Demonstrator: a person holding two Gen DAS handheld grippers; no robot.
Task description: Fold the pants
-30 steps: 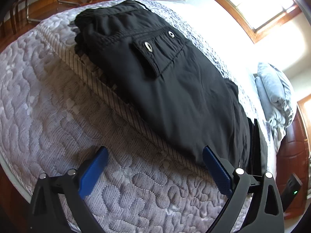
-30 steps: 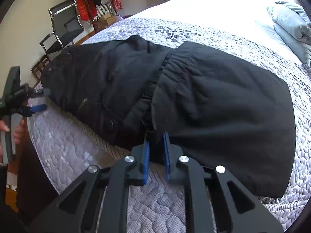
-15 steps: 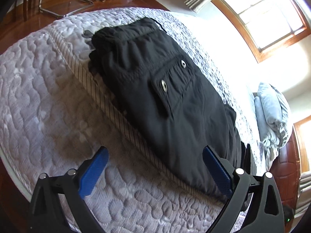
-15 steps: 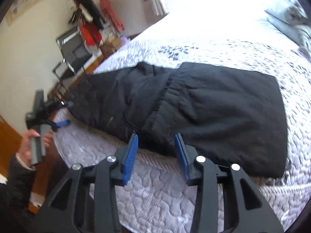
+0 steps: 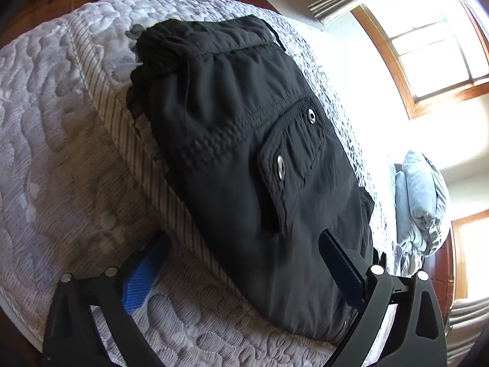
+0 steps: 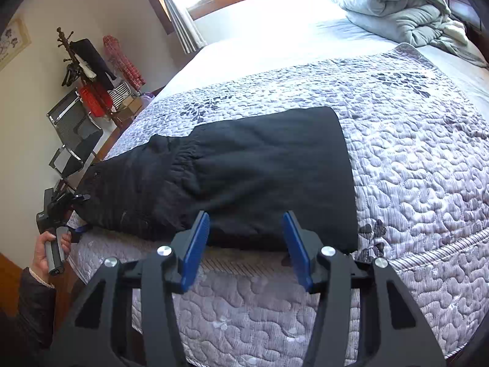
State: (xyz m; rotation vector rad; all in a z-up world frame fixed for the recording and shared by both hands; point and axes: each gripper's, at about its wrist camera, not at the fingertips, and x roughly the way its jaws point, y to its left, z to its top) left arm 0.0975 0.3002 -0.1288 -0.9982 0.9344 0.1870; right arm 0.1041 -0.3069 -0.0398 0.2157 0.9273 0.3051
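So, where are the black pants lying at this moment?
In the right wrist view the pants lie folded on the quilt, along the bed's near edge, just beyond the right gripper.

The lower end of the pants [image 5: 244, 159] is covered by the left hand-held gripper [image 5: 244, 278] in the left wrist view. The bed [image 6: 428, 183] is cut by the picture's edges. Things on the coat rack [image 6: 82, 61] are too small to be told.

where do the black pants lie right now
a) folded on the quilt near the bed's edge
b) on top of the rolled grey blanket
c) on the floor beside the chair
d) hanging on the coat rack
a: the pants lie folded on the quilt by the bed's near edge, well apart from the blanket.
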